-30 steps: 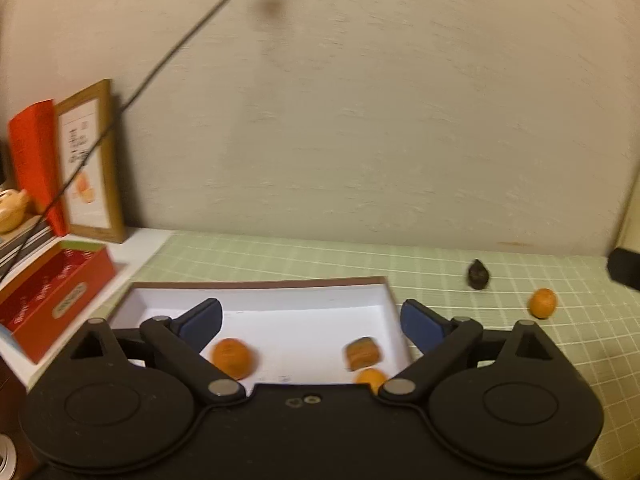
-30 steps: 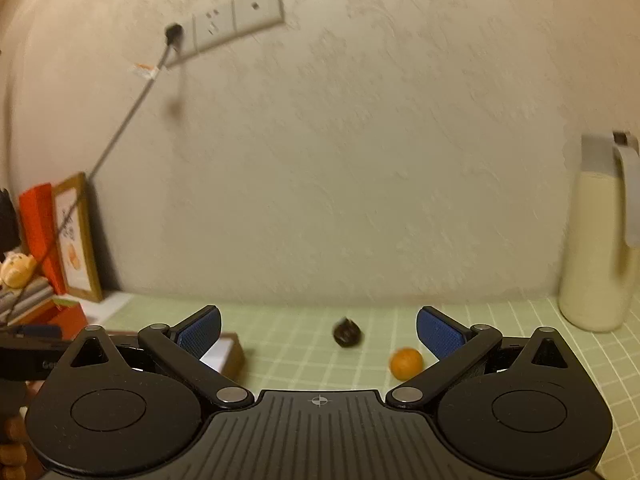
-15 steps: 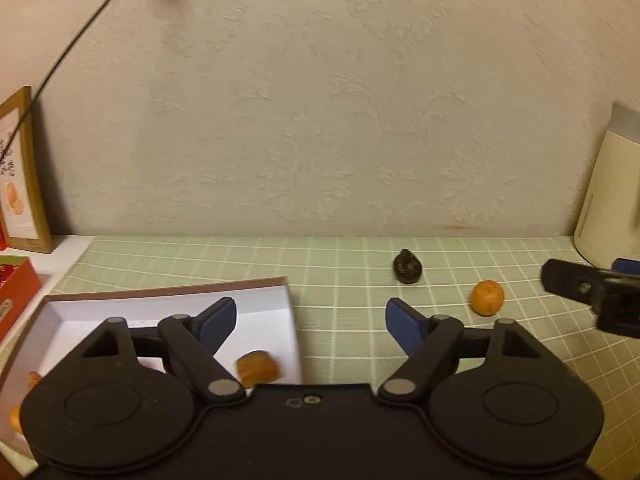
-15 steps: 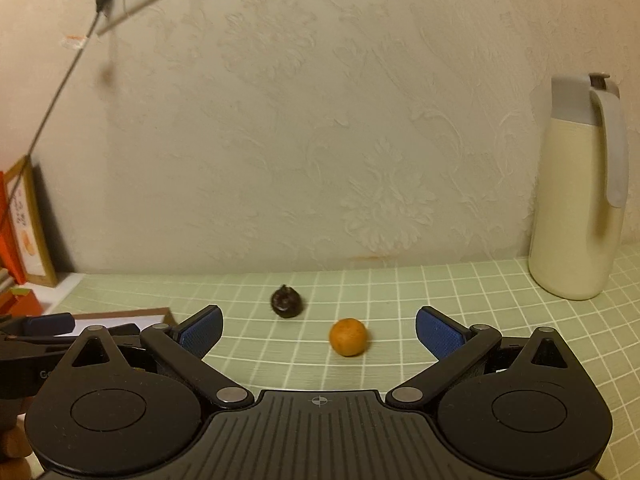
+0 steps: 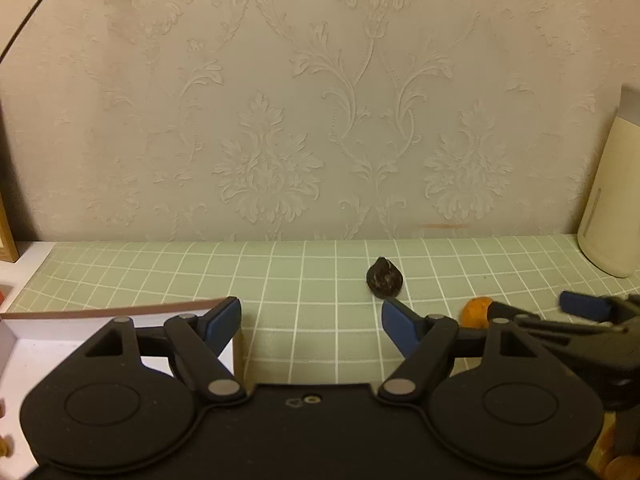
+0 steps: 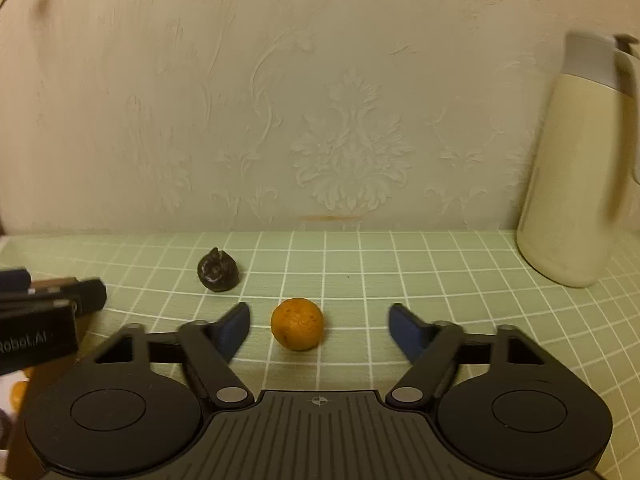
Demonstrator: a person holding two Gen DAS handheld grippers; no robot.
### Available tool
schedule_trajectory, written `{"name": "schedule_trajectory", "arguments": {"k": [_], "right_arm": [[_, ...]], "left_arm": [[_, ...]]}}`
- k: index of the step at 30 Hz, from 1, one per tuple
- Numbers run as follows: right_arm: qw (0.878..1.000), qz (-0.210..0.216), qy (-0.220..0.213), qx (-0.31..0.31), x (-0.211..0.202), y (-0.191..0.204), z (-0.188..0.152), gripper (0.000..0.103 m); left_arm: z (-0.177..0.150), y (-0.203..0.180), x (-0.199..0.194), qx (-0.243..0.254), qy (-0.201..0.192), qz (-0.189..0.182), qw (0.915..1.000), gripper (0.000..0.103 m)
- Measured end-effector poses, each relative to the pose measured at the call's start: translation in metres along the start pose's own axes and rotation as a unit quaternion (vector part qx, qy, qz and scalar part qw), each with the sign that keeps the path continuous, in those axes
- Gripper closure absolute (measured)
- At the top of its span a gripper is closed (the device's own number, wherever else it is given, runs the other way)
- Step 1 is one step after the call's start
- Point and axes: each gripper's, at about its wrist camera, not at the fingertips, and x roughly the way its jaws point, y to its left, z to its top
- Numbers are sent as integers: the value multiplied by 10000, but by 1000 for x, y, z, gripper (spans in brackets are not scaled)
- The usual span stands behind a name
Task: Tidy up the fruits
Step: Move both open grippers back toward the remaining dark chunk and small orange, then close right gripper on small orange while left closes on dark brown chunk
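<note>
Two fruits lie loose on the green grid mat [image 6: 400, 264], which runs back to a wall of embossed floral wallpaper [image 6: 320, 100]. At the mat's right end stands a cream thermos jug [image 6: 576, 168] with a grey lid, upright and close to the wall. At the left, seen from the left wrist, the corner of a white box [image 5: 48, 344] with a brown rim sits on the mat.

Next in size, the right gripper [image 6: 320, 320] points down at the mat, its jaws closing with the orange fruit [image 6: 297, 323] between the blue pads; a gap shows on either side, so the pads do not yet press it. The left gripper [image 5: 311, 322] has its jaws closing too, with only bare mat between them; its left finger hangs over the box's corner. In the right wrist view its black body shows at the left edge.

Smallest, the dark wrinkled fruit [image 5: 384, 277] rests just beyond the left gripper's right fingertip, apart from it, and behind and left of the orange fruit.
</note>
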Motion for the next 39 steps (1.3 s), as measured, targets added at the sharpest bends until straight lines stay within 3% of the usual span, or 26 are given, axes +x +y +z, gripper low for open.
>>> {"name": "schedule_trajectory", "arguments": {"k": [3,16,19,30,39], "right_arm": [[9999,-21,127,73,16,3,2,51],[9983,-150,528,200,59,14,0,52],[9979,-134,606,202,64,16,-2,59],[9980,-176,582,164,64,15,-4,65],[9985,-188,461,244,50,-5,-2,65]], "left_arm": [[5,2,10,-74,15,-17,10000,35],[10,14,13,-205,14,38,9998,36],[10,17,11,-175,0,61,9998,36],[8,16,19,-138,79,69,9999,36],[11,-11,53,-9,161,-200,9997,41]]}}
